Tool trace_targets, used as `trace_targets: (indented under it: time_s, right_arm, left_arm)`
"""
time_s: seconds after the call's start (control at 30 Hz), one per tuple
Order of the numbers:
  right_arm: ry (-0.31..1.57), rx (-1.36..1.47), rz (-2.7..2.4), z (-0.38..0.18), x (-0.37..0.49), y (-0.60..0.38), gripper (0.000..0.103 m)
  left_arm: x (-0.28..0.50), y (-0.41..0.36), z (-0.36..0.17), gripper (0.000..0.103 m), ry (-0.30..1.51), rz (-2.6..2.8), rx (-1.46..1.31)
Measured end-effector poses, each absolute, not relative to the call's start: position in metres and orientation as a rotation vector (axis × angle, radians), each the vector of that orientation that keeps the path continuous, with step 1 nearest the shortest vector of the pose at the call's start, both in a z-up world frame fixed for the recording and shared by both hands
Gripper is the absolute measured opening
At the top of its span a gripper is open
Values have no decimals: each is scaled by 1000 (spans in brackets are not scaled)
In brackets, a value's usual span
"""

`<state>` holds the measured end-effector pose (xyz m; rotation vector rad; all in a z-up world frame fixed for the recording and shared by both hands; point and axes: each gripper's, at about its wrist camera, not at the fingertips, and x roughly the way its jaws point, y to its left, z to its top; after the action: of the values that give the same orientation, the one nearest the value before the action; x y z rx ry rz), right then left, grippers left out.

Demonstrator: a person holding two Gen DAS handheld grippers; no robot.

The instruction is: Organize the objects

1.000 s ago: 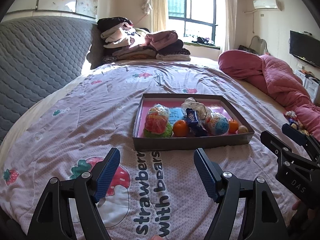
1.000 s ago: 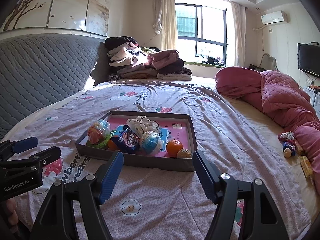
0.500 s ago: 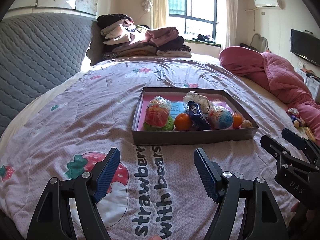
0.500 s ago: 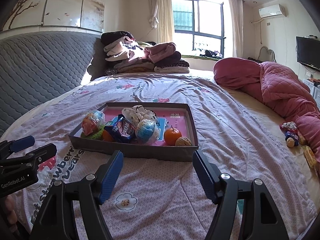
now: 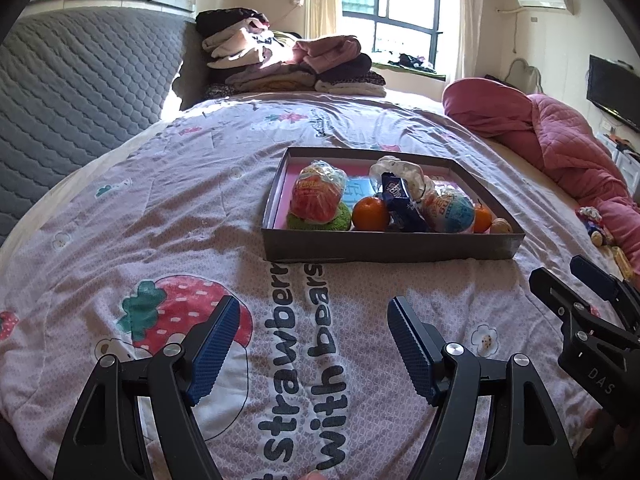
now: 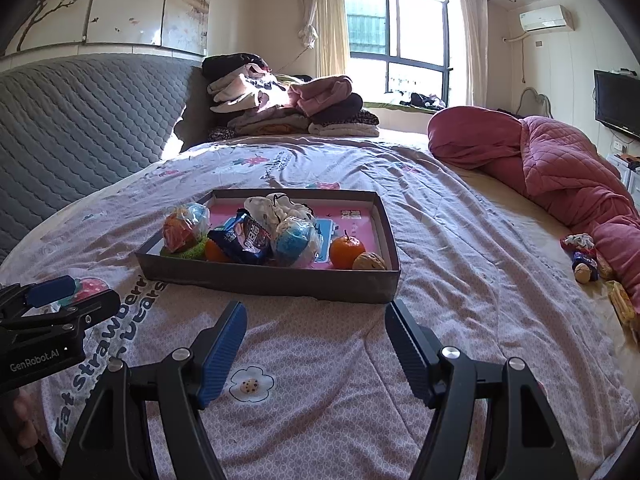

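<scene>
The box (image 5: 392,246) with snacks and fruit lies on the printed bedspread (image 5: 160,216), a little beyond both grippers. The left gripper (image 5: 314,350) and right gripper (image 6: 316,354) hover near, jaws spread, empty. Farther right, small items (image 6: 584,258) lie beside the pink quilt (image 6: 560,168).

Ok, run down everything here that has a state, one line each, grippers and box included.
left gripper: open, empty, over the bedspread.
right gripper: open, empty.
box: lidless, holding snacks and fruit.
blue snack packet: sealed, propped on other items.
pink quilt: bunched up.
clothes: folded, stacked.
</scene>
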<state>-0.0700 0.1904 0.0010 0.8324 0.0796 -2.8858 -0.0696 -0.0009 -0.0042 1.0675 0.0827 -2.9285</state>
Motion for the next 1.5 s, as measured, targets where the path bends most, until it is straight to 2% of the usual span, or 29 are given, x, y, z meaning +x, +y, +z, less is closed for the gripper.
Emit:
trace_targets:
  time_s: [1.5]
  right_arm:
    - [120, 894, -2885, -25, -74, 192, 71]
  left_arm:
    - [-68, 8, -32, 77, 44, -2961, 1088]
